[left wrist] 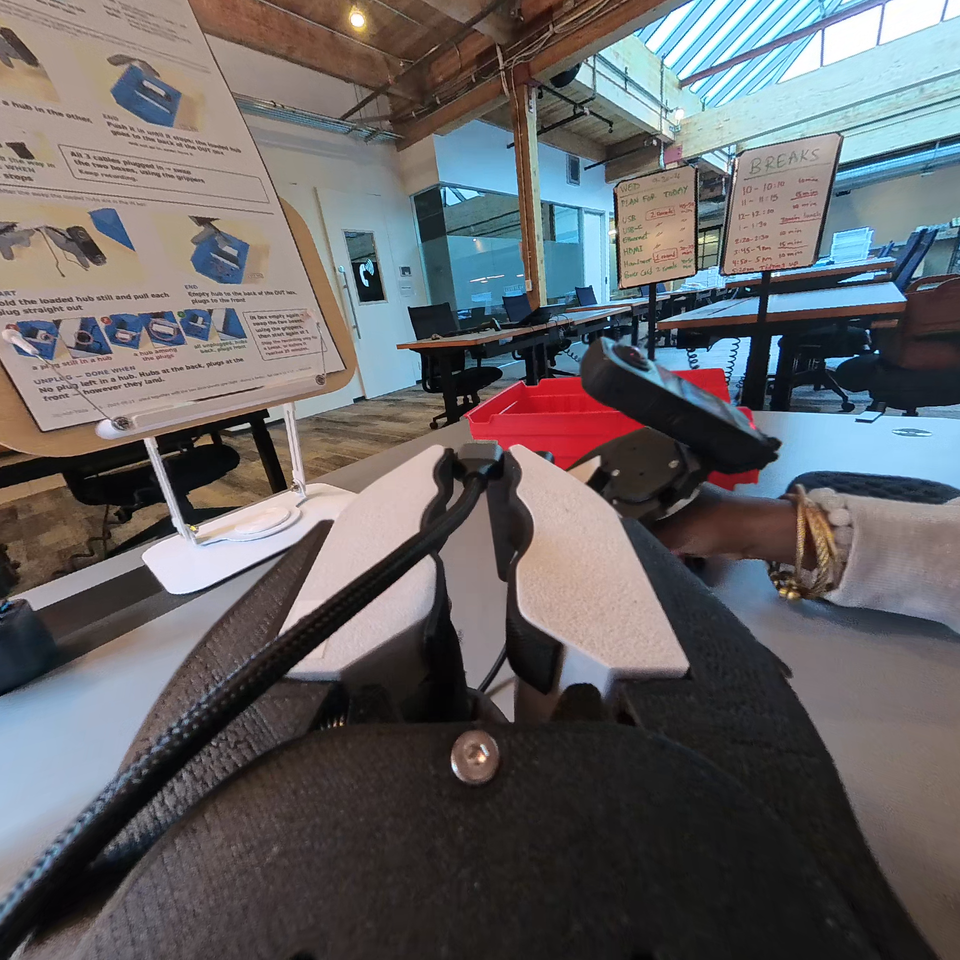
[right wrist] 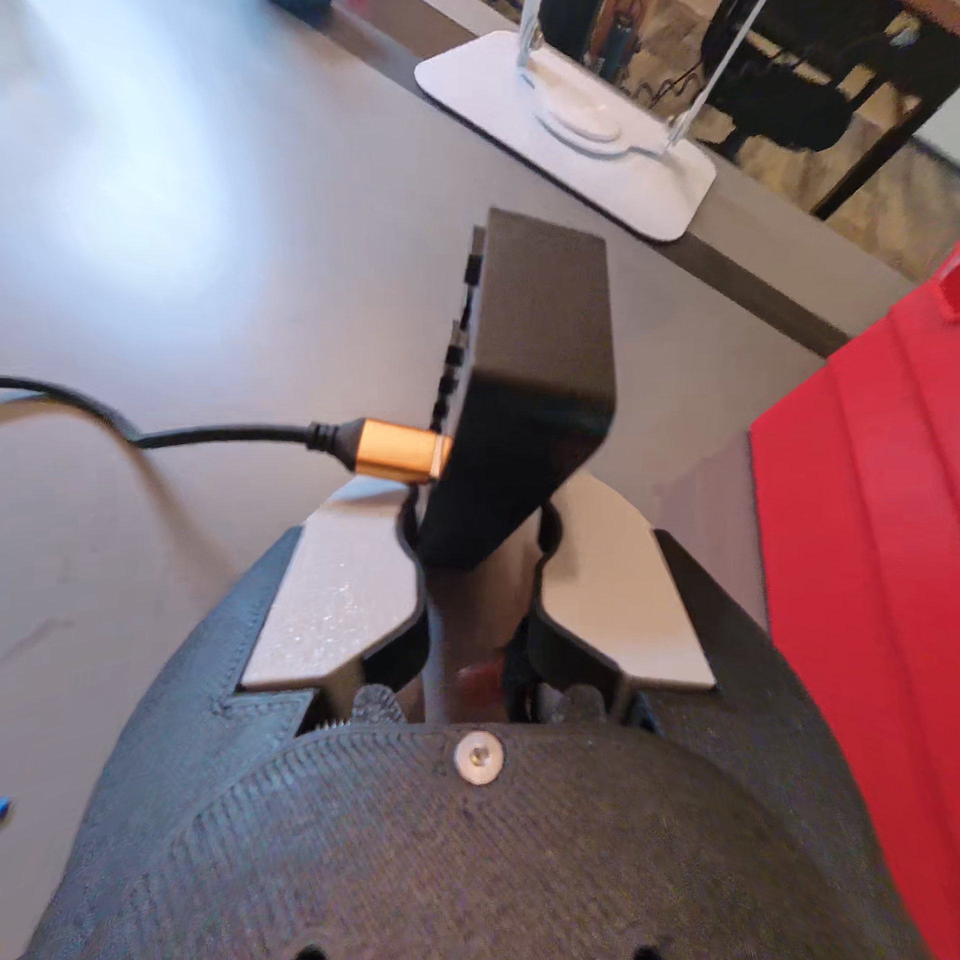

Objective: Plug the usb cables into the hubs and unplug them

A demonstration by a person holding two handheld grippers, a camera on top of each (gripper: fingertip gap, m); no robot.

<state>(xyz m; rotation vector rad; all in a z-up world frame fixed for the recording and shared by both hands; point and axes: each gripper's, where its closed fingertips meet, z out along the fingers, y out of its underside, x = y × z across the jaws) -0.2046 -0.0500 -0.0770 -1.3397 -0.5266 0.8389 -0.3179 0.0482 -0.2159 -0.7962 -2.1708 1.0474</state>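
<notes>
Beside right tool (right wrist: pixel 480 524) gripping hub (right wrist: pixel 535 374): red bin (left wrist: pixel 540 415), interior unclear.

Grey table (right wrist: pixel 182 208), white stand base (right wrist: pixel 566 135), red bin (left wrist: pixel 550 415)

Black USB hub (right wrist: pixel 530 395): upright, near end clamped, gold-shelled plug (right wrist: pixel 400 449) seated in its left face. Black braided cable (left wrist: pixel 311 639): plug (left wrist: pixel 478 460) pinched at fingertips, trailing near-left.

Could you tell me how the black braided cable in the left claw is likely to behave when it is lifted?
Probably floppy: the cable curves and sags behind the left claw. The braided sheath looks grippy, so slipping seems unlikely. Its loose tail may drag across the table.
</notes>
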